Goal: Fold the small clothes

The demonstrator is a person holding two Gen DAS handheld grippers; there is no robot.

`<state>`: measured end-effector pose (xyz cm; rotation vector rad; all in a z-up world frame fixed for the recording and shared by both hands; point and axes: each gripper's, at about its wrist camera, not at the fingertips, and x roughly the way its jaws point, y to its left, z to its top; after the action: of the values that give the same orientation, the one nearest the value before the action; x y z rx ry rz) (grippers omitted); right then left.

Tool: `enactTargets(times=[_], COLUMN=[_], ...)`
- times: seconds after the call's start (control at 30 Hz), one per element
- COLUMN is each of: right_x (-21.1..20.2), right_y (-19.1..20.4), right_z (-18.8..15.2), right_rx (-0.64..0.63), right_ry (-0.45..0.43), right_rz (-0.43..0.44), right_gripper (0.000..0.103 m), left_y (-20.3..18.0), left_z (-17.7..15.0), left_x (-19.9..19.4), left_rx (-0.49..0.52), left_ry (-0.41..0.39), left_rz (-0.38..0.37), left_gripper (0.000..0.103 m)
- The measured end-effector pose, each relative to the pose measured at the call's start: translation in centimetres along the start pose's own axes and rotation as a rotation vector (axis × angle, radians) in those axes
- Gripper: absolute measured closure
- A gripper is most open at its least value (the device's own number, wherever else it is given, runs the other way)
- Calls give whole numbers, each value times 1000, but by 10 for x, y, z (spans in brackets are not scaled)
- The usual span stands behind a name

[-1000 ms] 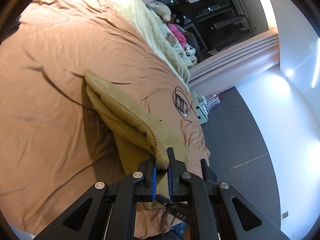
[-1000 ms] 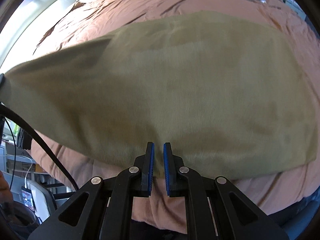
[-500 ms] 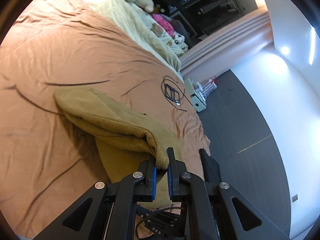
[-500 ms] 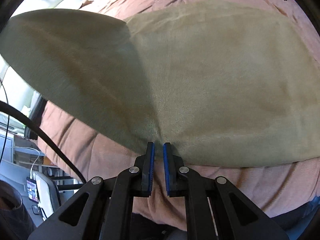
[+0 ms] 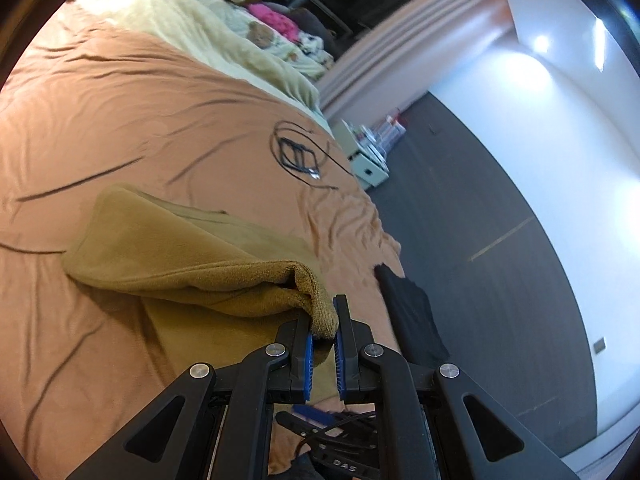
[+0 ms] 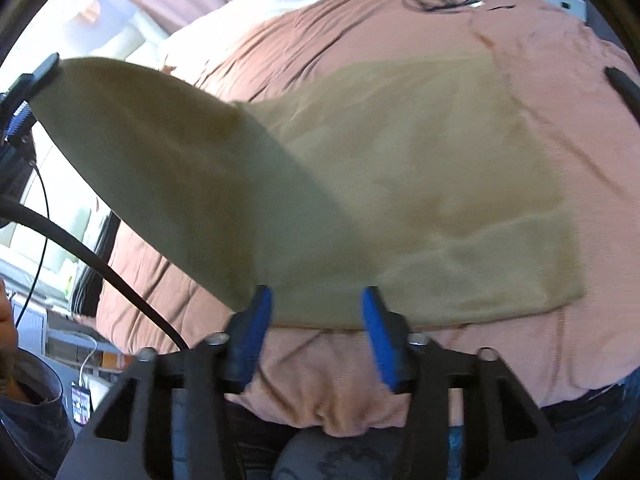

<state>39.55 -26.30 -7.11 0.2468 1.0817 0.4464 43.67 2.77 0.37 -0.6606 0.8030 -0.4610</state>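
A tan fleece garment (image 6: 400, 184) lies on the brown bed cover (image 6: 400, 32), its left part lifted and folding over. My left gripper (image 5: 323, 326) is shut on a corner of the garment (image 5: 180, 256) and holds it above the bed; it also shows at the far left of the right wrist view (image 6: 24, 96). My right gripper (image 6: 316, 316) is open and empty at the garment's near edge, its blue pads (image 6: 258, 320) on either side of the hem.
A coiled black cable (image 5: 298, 152) lies on the bed beyond the garment. A black cloth (image 5: 412, 316) hangs at the bed's right edge. Pale blankets and stuffed toys (image 5: 256, 32) lie at the far side. Dark floor (image 5: 480, 208) lies to the right.
My right gripper has opened and let go of the garment's near edge. My left gripper has carried its corner further over the garment, folding the left part across.
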Motion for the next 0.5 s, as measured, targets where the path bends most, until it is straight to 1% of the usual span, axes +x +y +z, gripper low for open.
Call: enactTargets(times=[0.17,0.33,0.5], right_x=[-20,-34,-41], right_y=[-13,-28,-45], right_z=[-11,-21,-31], right_rx=[-3,26,69], right_ry=[-27,-38,-50], right_rz=[-37,-39,-51], right_gripper=[55,55,55], left_y=[-25,-46,-57], left_z=[-7,-18,-34], left_x=[28,59,91], left_rx=[46,91,120], left_ry=[56,119,188], left_rz=[-19,-25,-17], left_gripper=[94,94,94])
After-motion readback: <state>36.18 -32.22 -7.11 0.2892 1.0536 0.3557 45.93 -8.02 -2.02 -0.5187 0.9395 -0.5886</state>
